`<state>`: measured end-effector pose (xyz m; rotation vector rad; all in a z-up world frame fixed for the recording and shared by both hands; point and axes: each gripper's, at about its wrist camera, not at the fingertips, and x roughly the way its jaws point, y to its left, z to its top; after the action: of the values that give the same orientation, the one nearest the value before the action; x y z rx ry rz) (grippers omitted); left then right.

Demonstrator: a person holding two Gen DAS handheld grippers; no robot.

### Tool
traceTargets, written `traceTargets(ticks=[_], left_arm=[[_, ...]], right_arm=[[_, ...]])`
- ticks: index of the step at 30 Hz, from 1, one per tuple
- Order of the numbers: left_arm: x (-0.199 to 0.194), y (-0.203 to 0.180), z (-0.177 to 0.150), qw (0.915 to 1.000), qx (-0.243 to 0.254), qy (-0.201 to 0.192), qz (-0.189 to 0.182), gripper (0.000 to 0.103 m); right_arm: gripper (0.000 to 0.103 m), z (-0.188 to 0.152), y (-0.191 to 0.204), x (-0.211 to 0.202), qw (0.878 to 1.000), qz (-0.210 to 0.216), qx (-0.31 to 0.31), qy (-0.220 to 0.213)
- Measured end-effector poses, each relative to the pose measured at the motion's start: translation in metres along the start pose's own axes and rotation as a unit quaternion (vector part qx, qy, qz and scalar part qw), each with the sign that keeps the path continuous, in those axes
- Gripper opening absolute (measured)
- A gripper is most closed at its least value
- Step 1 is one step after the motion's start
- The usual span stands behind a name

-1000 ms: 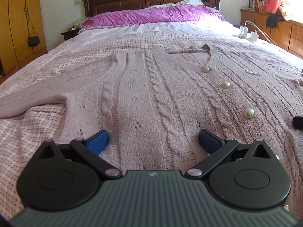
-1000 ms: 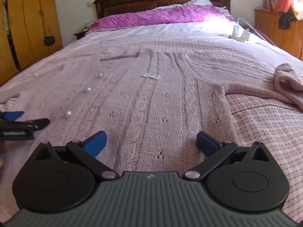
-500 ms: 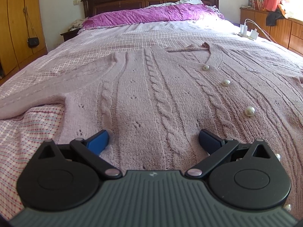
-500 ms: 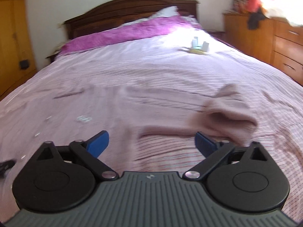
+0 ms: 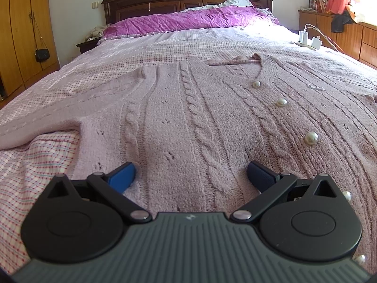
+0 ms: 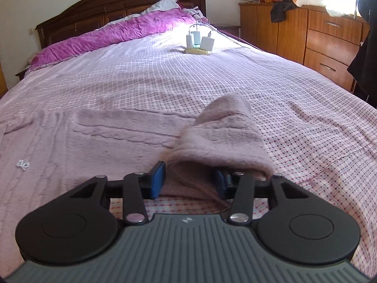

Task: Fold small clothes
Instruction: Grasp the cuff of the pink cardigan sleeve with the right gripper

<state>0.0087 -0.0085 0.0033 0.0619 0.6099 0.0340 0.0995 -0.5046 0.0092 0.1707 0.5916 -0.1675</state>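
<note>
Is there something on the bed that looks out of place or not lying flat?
Yes. The cardigan lies flat, but its sleeve is bunched into a hump where the right gripper is closing around it. A power strip with chargers also sits on the bedspread.

Each black tool has blue fingertips and silver pivot screws.

A pale pink cable-knit cardigan lies spread flat, front up, filling the middle of the left wrist frame, with pearl buttons running down its right side. In the right wrist frame its sleeve sits bunched and doubled over at centre, cuff lifted.
</note>
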Motion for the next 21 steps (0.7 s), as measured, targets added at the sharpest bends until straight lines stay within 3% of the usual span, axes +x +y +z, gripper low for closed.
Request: traceTargets(ticks=[8, 12, 16, 21], left_arm=[[0.001, 0.000, 0.000, 1.0000, 0.001, 0.001, -0.001, 0.103], [0.001, 0.000, 0.001, 1.0000, 0.002, 0.003, -0.001, 0.103], [0.002, 0.001, 0.002, 0.9999, 0.005, 0.008, -0.004, 0.103], [0.001, 0.003, 0.009, 0.9997, 0.009, 0.023, -0.008, 0.103]], right_arm=[[0.040, 0.002, 0.010, 0.011, 0.999, -0.020, -0.037, 0.011], [0.031, 0.007, 0.011, 0.012, 0.999, -0.025, -0.033, 0.020], [0.019, 0.018, 0.002, 0.006, 1.000, 0.001, 0.004, 0.025], [0.014, 0.035, -0.002, -0.014, 0.996, 0.056, 0.070, 0.019]])
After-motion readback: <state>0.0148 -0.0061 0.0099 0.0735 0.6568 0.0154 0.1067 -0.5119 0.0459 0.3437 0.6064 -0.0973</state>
